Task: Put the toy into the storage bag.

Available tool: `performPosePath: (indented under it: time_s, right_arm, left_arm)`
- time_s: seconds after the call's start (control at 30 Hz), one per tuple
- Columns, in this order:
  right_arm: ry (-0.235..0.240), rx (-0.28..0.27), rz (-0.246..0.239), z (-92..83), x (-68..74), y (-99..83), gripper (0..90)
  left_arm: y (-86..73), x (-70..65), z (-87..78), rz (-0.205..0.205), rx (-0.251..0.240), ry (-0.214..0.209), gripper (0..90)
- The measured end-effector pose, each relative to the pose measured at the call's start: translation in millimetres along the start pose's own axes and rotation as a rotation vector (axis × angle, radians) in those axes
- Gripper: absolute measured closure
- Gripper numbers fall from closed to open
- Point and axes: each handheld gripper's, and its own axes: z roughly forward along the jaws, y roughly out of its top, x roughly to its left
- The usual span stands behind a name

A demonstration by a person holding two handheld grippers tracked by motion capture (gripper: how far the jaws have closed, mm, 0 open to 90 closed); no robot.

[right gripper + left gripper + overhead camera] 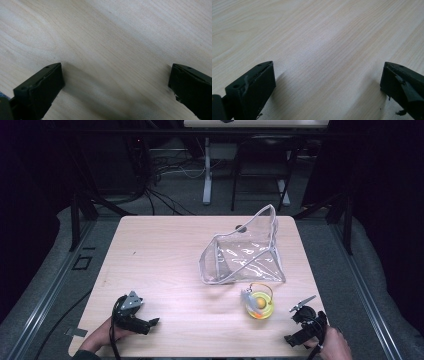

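Left gripper [150, 322] rests at the near-left corner of the table [160, 250], held in the person's left hand [102, 336]. The left gripper view has its 2 jaws spread wide with bare wood grain between them; it holds nothing.

Mid-table, right of centre: a clear pouch [242, 252] with white piping, standing partly upright, its mouth apparently toward the near-left. Risk: the soft plastic wall may fold or slide if pushed by 1 gripper alone, since nothing pins it.

Just in front of the pouch, apart from it: a small yellow round toy [260, 304] with a ring and tag on top. It looks light and rounded, so a pinch off-centre could squirt it out or roll it toward the near edge.

Right gripper [296, 326], near-right corner, in the right hand [334, 345]: jaws likewise wide apart over bare table, empty. It sits close to the edge; the trailing cable could snag there during a reach.
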Motion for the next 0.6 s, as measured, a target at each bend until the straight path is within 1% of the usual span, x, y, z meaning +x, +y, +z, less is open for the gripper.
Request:
performPosePath:
  time_s: [0.1,0.2,0.23,0.27,0.3,0.33,0.37,0.4,0.5,0.6]
  right_arm:
    - [0.000,0.005,-0.001,-0.4,-0.1,0.2,0.0]
    - [-0.004,-0.004,-0.007,-0.9,-0.4,-1.7,0.0]
    - [-0.006,-0.011,-0.003,-0.8,-0.2,-2.6,0.0]
    - [0.006,-0.049,0.028,1.5,1.6,-4.2,0.0]
    - [0.006,-0.049,0.028,1.5,1.6,-4.2,0.0]
    - [-0.007,-0.007,-0.004,-0.9,-0.3,-2.5,0.0]
    - [-0.005,0.001,-0.008,-1.1,-0.5,-1.8,0.0]
    - [-0.006,-0.001,-0.005,-0.9,-0.3,-1.7,0.0]
    - [-0.004,-0.003,-0.005,-1.1,-0.3,-2.2,0.0]
    - [-0.003,-0.024,0.005,0.6,-2.1,-1.4,0.0]
  left_arm:
    - [0.0,-0.2,0.2,-0.004,-0.001,-0.001,0.0]
    - [1.3,0.4,0.9,-0.005,0.004,0.003,0.0]
    - [1.5,0.3,1.2,-0.010,0.005,0.003,0.0]
    - [1.7,0.6,1.1,-0.006,0.007,0.004,0.0]
    - [1.7,0.6,1.1,-0.006,0.007,0.004,0.0]
    - [1.5,0.4,1.0,-0.007,0.006,0.005,0.0]
    - [1.3,0.6,0.8,-0.006,0.006,0.005,0.0]
    - [0.8,0.2,0.6,-0.012,0.003,0.008,0.0]
    - [0.7,0.2,0.5,-0.013,0.003,0.010,0.0]
    - [0.8,0.2,0.6,-0.015,0.003,0.009,0.0]
